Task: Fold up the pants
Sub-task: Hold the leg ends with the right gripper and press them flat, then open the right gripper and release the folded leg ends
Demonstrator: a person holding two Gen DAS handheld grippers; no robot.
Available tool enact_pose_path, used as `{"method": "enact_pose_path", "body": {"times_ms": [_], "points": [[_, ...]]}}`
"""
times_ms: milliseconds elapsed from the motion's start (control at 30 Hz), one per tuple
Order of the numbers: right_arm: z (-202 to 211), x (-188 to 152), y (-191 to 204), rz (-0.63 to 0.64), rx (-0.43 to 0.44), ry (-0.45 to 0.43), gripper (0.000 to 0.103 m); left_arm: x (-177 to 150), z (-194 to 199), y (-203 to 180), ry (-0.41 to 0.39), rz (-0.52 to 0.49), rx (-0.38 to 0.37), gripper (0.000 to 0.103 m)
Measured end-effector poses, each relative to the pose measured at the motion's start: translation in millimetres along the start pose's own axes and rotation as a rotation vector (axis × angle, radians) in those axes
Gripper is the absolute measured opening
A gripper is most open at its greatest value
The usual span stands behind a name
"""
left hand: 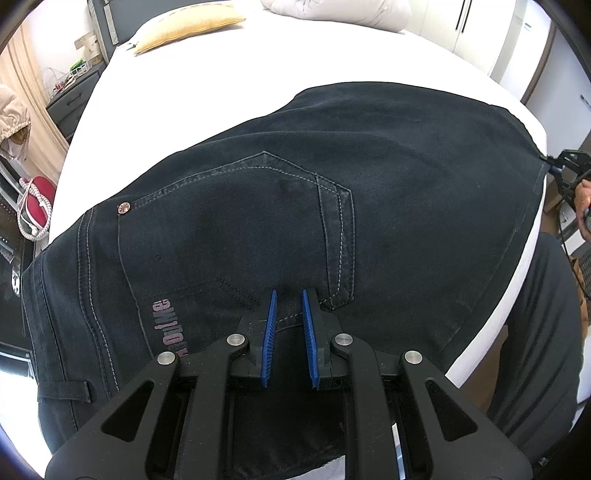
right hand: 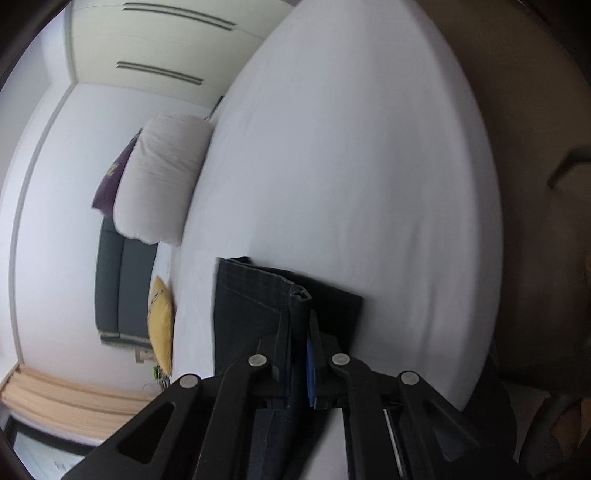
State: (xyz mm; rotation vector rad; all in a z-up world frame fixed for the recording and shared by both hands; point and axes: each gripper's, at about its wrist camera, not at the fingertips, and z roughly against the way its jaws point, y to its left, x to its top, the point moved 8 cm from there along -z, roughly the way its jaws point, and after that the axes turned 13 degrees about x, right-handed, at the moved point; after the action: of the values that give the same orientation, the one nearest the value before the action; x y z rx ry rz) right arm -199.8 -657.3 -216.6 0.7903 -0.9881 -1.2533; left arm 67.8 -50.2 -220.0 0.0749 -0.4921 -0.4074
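We hold the pants (left hand: 369, 206) at 2 ends, spread flat across the bed (left hand: 229, 85). Our left gripper (left hand: 289, 314) points steeply down at the waist end; its 2 blue fingers (left hand: 269, 332) stand narrow, and a ridge of waistband denim just beside the back pocket (left hand: 236, 229) rises between them. We judge that they are pinching that fold, though the contact itself is hard to see.

Our right gripper (right hand: 297, 354) has its fingers closed narrow on the hem (right hand: 295, 295) of the stacked legs; the cloth comes up between them, and only 1 blue finger (right hand: 311, 365) shows, the other lying behind the denim. In the left view the same gripper (left hand: 565, 166) sits at the far right edge of the pants, gripped by a hand (left hand: 585, 199).

The relation that matters: the long axis of the pants runs from the left fingers' waist grip off to the right, toward the right fingers, so the cloth lies between the 2 grips. Beyond both pairs of fingers the bed is bare white sheet, with a yellow cushion (left hand: 188, 26) and a pillow (right hand: 162, 181) well away.

We judge the next fold should bring hem to waist along that axis. The right fingers hold the freer end, so they would travel while the left fingers anchor.
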Motion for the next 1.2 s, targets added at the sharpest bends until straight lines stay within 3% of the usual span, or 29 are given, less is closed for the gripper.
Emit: {"method": "enact_pose_path", "body": {"times_ms": [167,267,367,467,600,633,700,733,767,833,900,1000,1067,1200], "points": [[-11,1,-14,0.051,-0.041,-0.004,0.006,-1,2,7,0.002,0.01,-0.027,0.014],[-10,0,-21,-0.007,-0.016,-0.036,0.006,-4,10,13,0.009,0.017,-0.013,0.014],[-1,-1,-8,0.064,-0.037,-0.058,0.006,-7,21,21,-0.026,0.024,-0.006,0.014],[-4,2,-15,0.045,-0.04,-0.056,0.006,-13,18,25,-0.038,0.02,0.005,0.014],[-19,1,-18,0.119,-0.079,-0.009,0.005,-11,13,29,-0.036,0.05,-0.015,0.014],[-14,3,-10,0.147,-0.116,0.005,0.008,-11,13,29,-0.037,0.05,-0.017,0.014],[1,5,15,0.257,-0.248,0.003,0.044,-11,12,32,-0.034,0.06,-0.028,0.014],[10,7,31,0.312,-0.297,-0.022,0.045,-10,11,32,-0.033,0.063,-0.033,0.014],[14,6,56,0.376,-0.279,-0.025,0.045,-11,11,31,-0.032,0.065,-0.035,0.014],[-4,-12,103,0.5,-0.211,0.091,0.045,-10,10,32,-0.029,0.069,-0.041,0.014],[-50,-49,148,0.777,-0.251,0.282,0.045,-8,8,32,-0.03,0.067,-0.045,0.014],[-104,-78,169,1.126,-0.321,0.439,0.048,-7,7,30,-0.028,0.071,-0.051,0.014],[-128,-60,163,1.161,-0.377,0.46,0.052,-7,6,32,-0.028,0.079,-0.057,0.014],[-153,-10,133,1.114,-0.471,0.468,0.053,-7,4,31,-0.023,0.075,-0.058,0.014]]}}
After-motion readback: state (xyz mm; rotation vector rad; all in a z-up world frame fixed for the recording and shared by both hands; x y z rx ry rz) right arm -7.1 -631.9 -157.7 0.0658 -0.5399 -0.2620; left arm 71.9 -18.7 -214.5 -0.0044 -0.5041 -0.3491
